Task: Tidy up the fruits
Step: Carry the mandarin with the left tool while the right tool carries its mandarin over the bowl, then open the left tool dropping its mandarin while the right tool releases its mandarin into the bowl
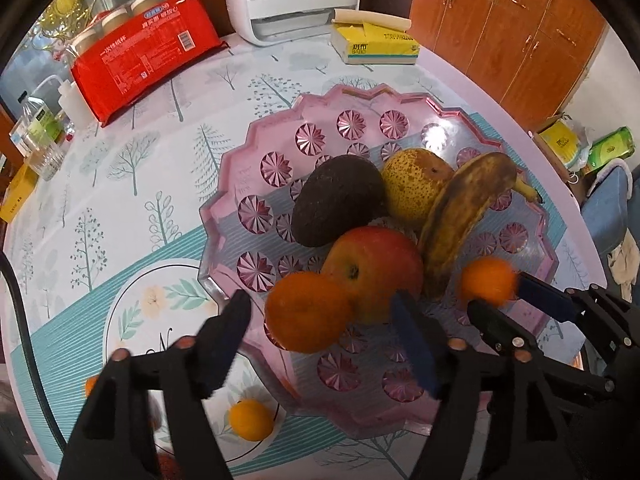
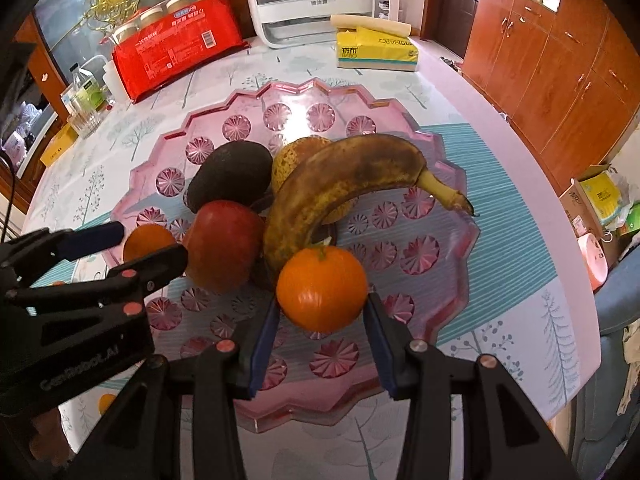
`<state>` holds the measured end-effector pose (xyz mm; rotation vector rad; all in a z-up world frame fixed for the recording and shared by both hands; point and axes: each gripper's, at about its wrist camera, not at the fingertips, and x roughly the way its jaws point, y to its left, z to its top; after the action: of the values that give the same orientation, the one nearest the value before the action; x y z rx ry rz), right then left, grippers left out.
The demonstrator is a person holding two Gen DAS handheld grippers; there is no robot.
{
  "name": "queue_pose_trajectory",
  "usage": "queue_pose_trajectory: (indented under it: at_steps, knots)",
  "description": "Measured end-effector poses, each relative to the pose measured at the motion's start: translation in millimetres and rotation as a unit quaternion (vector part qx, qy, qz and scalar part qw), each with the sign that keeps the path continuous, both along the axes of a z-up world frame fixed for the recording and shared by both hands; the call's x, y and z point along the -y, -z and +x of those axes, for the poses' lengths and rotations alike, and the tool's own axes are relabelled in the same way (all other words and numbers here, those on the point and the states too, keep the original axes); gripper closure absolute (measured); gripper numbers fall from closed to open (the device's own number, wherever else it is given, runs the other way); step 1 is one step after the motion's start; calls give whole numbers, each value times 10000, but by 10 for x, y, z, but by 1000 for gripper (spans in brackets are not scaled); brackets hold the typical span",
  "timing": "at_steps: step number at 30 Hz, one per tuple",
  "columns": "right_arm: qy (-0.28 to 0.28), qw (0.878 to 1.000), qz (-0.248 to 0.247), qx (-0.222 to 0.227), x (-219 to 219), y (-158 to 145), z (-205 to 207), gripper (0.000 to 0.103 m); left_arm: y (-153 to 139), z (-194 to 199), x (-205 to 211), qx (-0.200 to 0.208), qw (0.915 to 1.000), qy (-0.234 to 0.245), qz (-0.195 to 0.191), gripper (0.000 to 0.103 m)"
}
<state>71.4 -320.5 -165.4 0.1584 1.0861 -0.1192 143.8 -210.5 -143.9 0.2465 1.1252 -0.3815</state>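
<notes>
**Mia:** Where is the round orange tangerine?

**Ben:** In the right view it sits low in the middle of the frame. The right gripper has its jaws closed on the fruit's two sides and holds it over the pink see-through plastic tray.

**Mia:** And the left gripper?

**Ben:** Its jaws are wide, holding nothing. Another round orange tangerine lies just ahead, between them.

**Mia:** Any fruit off the tray?

**Ben:** Yes, a small round orange fruit lies on the counter, lower left in the left view. I think the left gripper is nearer to it.
</notes>
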Motion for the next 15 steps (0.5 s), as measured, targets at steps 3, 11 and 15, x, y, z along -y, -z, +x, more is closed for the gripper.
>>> queue_pose_trajectory:
  at_steps: [3, 11, 15]
  knots:
    - [3, 10000, -20, 45, 13, -15, -14, 58, -24, -5, -9, 25, 10000, -46, -22, 24]
    - [1, 9999, -6, 103, 28, -40, -25, 55, -57, -30, -73, -42, 9997, -171, -178, 23]
    - [2, 9999, 10, 148, 12, -70, -31, 55, -73, -47, -138, -11, 9992, -297, -264, 23]
